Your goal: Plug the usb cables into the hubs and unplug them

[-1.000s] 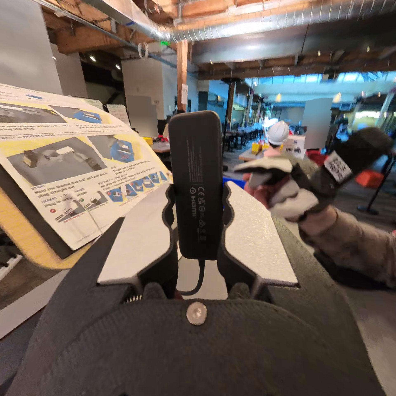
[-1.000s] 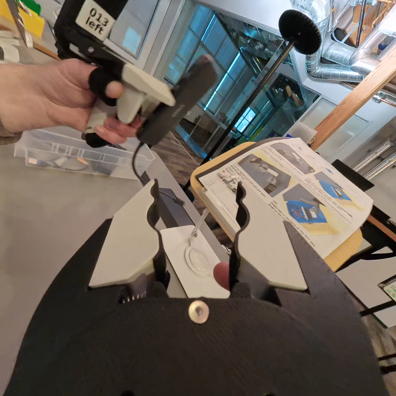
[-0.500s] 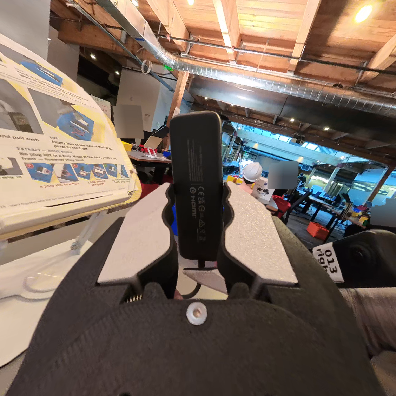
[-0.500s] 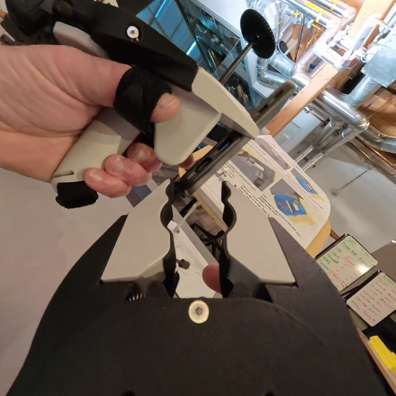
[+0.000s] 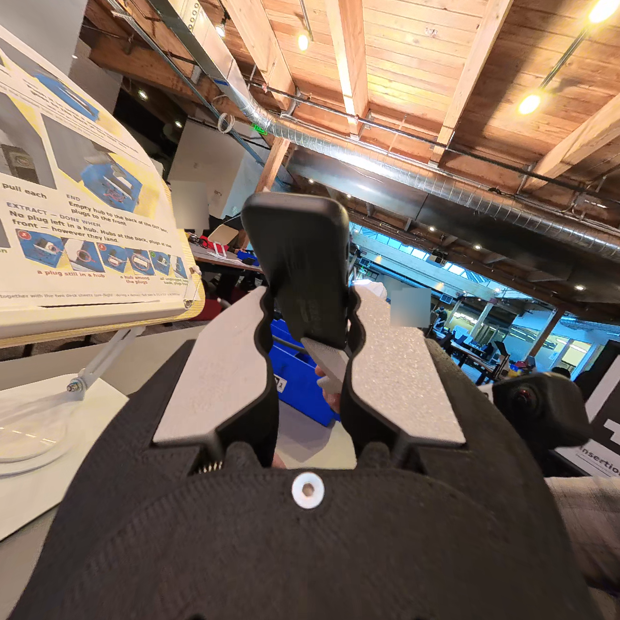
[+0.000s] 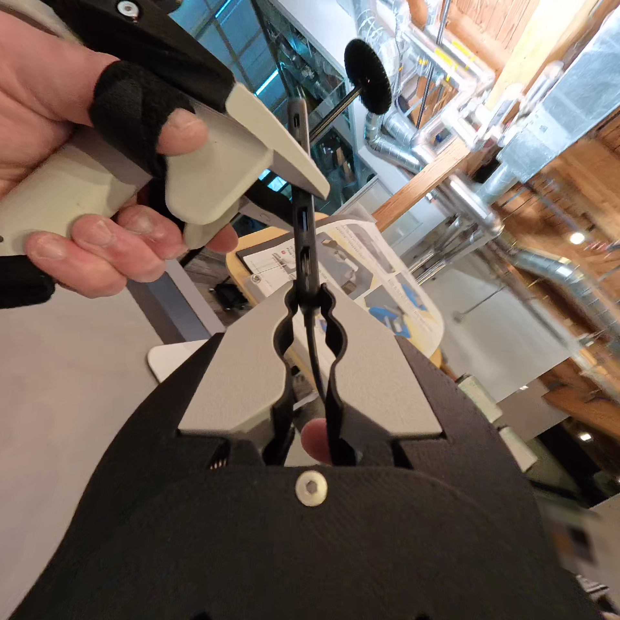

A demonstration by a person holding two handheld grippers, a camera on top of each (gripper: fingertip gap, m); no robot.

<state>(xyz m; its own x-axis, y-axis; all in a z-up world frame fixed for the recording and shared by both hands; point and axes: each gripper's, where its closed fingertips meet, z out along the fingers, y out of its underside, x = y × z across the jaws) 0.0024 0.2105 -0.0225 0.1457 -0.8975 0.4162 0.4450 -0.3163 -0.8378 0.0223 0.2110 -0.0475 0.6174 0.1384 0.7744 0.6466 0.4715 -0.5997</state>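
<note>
A black USB hub (image 5: pixel 302 268) stands upright between my left gripper's (image 5: pixel 308 295) fingers, tilted a little to the left. The left gripper is shut on it. In the right wrist view the hub (image 6: pixel 303 235) shows edge-on with its side ports facing me. My right gripper (image 6: pixel 308 292) is shut on the hub's lower end, where its black cable (image 6: pixel 313 352) comes out and hangs down between the jaws. A right gripper finger (image 5: pixel 327 362) shows under the hub in the left wrist view. A left gripper finger (image 6: pixel 268 157) lies across the hub higher up, held by a person's hand (image 6: pixel 84 218).
An instruction sheet on a tilted wooden board (image 5: pixel 84 235) stands at the left on a white base (image 5: pixel 33 436); it also shows behind the hub in the right wrist view (image 6: pixel 365 278). A blue bin (image 5: pixel 298 379) sits on the grey table (image 6: pixel 67 369) below. My left and right fingertips are right by each other.
My right gripper has moved in under the left gripper and closed on the hub's cable end. The hub has tilted in the left gripper, and both grippers point further upward.
</note>
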